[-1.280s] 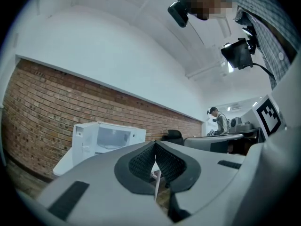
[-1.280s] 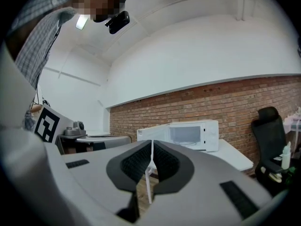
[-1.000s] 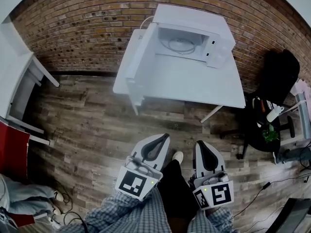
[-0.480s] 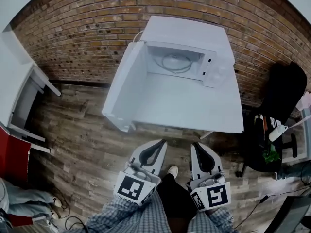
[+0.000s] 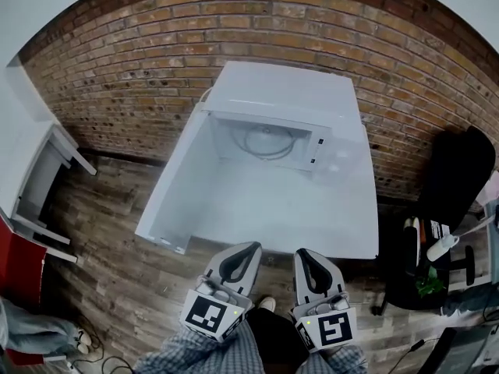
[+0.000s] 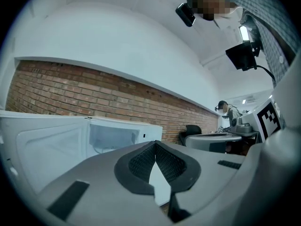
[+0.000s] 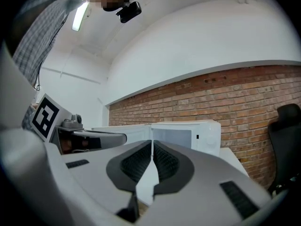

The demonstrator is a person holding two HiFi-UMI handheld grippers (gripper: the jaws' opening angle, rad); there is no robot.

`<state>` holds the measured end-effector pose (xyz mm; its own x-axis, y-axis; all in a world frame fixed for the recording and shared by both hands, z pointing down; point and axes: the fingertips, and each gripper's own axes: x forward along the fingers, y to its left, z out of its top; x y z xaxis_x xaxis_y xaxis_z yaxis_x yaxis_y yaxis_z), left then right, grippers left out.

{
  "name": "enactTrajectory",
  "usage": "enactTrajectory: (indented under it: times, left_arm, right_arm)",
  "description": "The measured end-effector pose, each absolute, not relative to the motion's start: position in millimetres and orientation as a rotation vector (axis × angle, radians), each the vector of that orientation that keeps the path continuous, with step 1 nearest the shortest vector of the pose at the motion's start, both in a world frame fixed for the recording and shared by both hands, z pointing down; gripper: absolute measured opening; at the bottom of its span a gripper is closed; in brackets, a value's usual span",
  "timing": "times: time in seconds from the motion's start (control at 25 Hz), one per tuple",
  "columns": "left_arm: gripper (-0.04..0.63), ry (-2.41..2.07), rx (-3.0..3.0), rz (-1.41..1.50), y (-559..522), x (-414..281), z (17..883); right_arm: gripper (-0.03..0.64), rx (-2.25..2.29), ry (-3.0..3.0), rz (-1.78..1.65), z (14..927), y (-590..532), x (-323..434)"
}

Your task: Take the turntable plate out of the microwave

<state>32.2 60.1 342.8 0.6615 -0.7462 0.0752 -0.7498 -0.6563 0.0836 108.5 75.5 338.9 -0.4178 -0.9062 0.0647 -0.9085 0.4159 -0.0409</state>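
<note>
We hold grey left claw (image 5: 248,249) and right claw (image 5: 302,255) level, side by side, both pinched together empty, facing the open white boxy microwave (image 5: 273,107).

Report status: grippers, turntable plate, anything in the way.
Left gripper and right gripper both shut, empty, short of the table. Turntable plate inside microwave, door open. Nothing blocking the cavity.

Round turntable plate (image 5: 263,142) flat inside open white microwave (image 5: 284,92)
</note>
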Motion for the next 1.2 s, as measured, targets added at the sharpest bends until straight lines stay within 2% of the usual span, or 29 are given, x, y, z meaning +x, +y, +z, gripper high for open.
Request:
enactTrajectory:
  times: [0.36,0.88,1.04,1.2]
  left_arm:
    - [0.009,-1.232,2.726,0.034,6.8,47.0,352.4]
    - [0.009,-1.119,2.726,0.062,-138.8,31.9,369.6]
    - [0.009,-1.079,2.7,0.084,-172.9,23.4,379.4]
    - [0.009,-1.045,2.681,0.1,-195.3,21.3,388.8]
  right_arm:
    - [0.025,1.642,-2.622,0.175,355.3,23.2,112.6]
    - [0.025,1.647,-2.548,0.301,380.8,-119.0,89.9]
    - [0.026,1.721,-2.506,0.414,391.9,-156.6,88.6]
    - [0.025,1.826,-2.469,0.666,411.2,-185.2,95.3]
